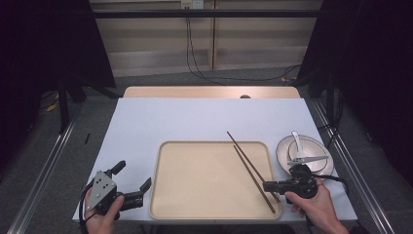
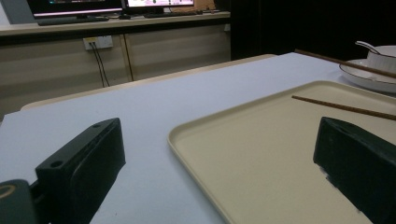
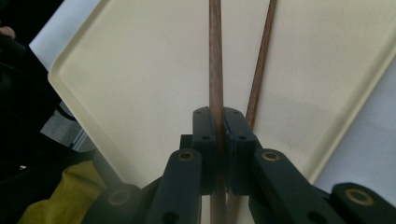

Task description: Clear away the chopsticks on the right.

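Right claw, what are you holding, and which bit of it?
The right claw is shut on one chopstick, near its end closest to the person. The other chopstick lies free on the tray.

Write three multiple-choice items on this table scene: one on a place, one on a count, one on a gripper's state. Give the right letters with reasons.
1. Where does the white spoon lie?
A. in the white bowl on the round plate, right of the tray
B. on the tray
C. on the floor

2. How many thin brown wooden chopsticks are on the table?
A. one
B. two
C. four

3. What is the right gripper doing?
A. standing open over the bowl
B. shut on one chopstick
C. shut on the spoon

Answers: 1 A, the high view shows the spoon in the bowl beside the beige rectangular tray. 2 B, two sticks cross the tray's right side. 3 B, the right gripper view shows its jaws closed on one stick.
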The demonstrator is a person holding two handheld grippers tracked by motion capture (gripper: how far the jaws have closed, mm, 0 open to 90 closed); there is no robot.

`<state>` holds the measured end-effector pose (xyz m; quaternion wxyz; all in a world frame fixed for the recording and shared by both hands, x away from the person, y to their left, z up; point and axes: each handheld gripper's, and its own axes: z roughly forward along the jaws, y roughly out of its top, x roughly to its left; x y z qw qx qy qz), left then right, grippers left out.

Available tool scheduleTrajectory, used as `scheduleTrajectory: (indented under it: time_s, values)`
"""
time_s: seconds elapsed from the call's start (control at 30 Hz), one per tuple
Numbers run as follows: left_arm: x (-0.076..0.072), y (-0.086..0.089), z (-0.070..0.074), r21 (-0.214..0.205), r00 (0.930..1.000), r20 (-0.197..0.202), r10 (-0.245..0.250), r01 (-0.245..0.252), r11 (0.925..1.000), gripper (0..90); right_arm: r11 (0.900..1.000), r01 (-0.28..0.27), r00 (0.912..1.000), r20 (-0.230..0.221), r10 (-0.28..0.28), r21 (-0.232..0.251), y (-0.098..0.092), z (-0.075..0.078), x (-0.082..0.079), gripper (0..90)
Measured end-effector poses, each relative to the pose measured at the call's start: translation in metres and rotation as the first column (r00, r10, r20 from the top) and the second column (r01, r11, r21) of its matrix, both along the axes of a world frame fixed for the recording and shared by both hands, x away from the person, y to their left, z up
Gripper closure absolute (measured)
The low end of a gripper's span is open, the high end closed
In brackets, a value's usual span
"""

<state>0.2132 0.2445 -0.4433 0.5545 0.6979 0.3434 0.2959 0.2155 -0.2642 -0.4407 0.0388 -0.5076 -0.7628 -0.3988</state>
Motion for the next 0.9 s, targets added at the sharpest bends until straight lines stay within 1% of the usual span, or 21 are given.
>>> scheduleTrajectory:
  time_s: [0.07,0.1,0.13,0.17,0.2,0.27,0.3,0.33,0.43,0.47,0.5,0.53,0.57,0.63,0.7,0.77,0.8,0.83,0.87,0.9]
  values:
    - [0.0,0.0,0.0,0.006,1.0,0.002,0.001,-0.001,1.0,1.1,0.9999,0.004,0.9999,-0.015,-0.005,-0.012,0.004,-0.005,-0.001,85.2]
    - [0.0,0.0,0.0,-0.002,1.0,-0.002,0.004,-0.004,1.0,1.1,0.9998,0.002,0.9998,-0.02,-0.003,-0.021,0.006,-0.007,-0.002,85.1]
    - [0.0,0.001,0.0,0.008,1.0,0.005,0.008,-0.008,0.9999,1.2,0.9997,0.007,0.9996,-0.027,-0.008,-0.024,0.007,-0.009,-0.002,85.1]
    - [0.0,0.001,0.0,0.004,0.9999,0.003,0.011,-0.011,0.9999,1.1,0.9996,0.018,0.9993,-0.033,-0.019,-0.02,0.008,-0.011,-0.003,85.2]
    - [0.0,0.002,0.0,0.008,1.0,0.005,0.007,-0.007,0.9999,1.1,0.9996,0.011,0.9991,-0.042,-0.012,-0.024,0.009,-0.012,-0.003,85.2]
    - [0.0,0.001,0.0,0.009,1.0,0.006,0.007,-0.007,0.9999,1.1,0.9997,0.017,0.9988,-0.045,-0.018,-0.017,0.011,-0.014,-0.004,85.2]
    - [0.0,0.001,0.0,0.002,1.0,0.004,0.009,-0.009,1.0,1.2,0.9998,0.015,0.9979,-0.062,-0.016,-0.012,0.012,-0.014,-0.005,85.2]
    - [0.0,0.001,0.0,0.002,1.0,0.003,0.009,-0.009,1.0,1.1,0.9998,0.019,0.9982,-0.057,-0.019,-0.01,0.011,-0.015,-0.005,85.2]
    - [0.0,0.001,0.0,0.004,0.9999,0.004,0.014,-0.014,0.9999,1.2,0.9989,0.043,0.9968,-0.067,-0.044,-0.021,0.012,-0.017,-0.006,85.2]
    - [0.0,0.001,0.0,0.002,1.0,0.003,0.008,-0.008,1.0,1.2,0.9986,0.045,0.996,-0.076,-0.047,-0.029,0.014,-0.019,-0.006,85.2]
    - [0.0,0.001,0.0,0.004,0.9999,0.003,0.014,-0.014,0.9999,1.2,0.9987,0.041,0.9957,-0.082,-0.043,-0.032,0.015,-0.02,-0.006,85.1]
    - [0.0,0.002,0.0,0.003,1.0,0.004,0.008,-0.008,1.0,1.3,0.9988,0.038,0.9953,-0.087,-0.041,-0.03,0.015,-0.02,-0.006,85.1]
    - [0.0,0.002,0.0,0.003,0.9999,0.004,0.01,-0.01,0.9999,1.3,0.9981,0.052,0.9941,-0.093,-0.055,-0.033,0.016,-0.021,-0.006,85.2]
    - [0.0,0.001,0.0,0.006,0.9999,0.004,0.013,-0.013,0.9999,1.2,0.9981,0.05,0.9941,-0.095,-0.053,-0.036,0.016,-0.022,-0.006,85.1]
    - [0.0,0.001,0.0,0.002,0.9999,0.006,0.01,-0.01,0.9999,1.2,0.9977,0.052,0.9925,-0.108,-0.056,-0.045,0.018,-0.025,-0.006,85.1]
    - [-0.001,0.001,0.001,0.002,0.9999,0.006,0.012,-0.012,0.9999,1.2,0.9973,0.049,0.9926,-0.109,-0.054,-0.054,0.019,-0.028,-0.006,85.2]
    - [-0.001,0.001,0.0,0.003,0.9999,0.006,0.013,-0.013,0.9999,1.2,0.9975,0.049,0.9918,-0.115,-0.055,-0.05,0.02,-0.029,-0.006,85.1]
    - [-0.001,0.001,0.0,-0.001,0.9999,0.002,0.01,-0.01,0.9999,1.2,0.9971,0.055,0.9924,-0.107,-0.06,-0.053,0.02,-0.029,-0.006,85.1]
    - [0.0,0.001,0.0,-0.007,1.0,0.001,0.004,-0.004,1.0,1.2,0.9968,0.06,0.9919,-0.109,-0.065,-0.054,0.02,-0.029,-0.006,85.1]
    - [0.0,0.001,0.0,-0.006,1.0,0.001,0.005,-0.005,1.0,1.2,0.996,0.07,0.9892,-0.125,-0.076,-0.057,0.02,-0.028,-0.006,85.1]
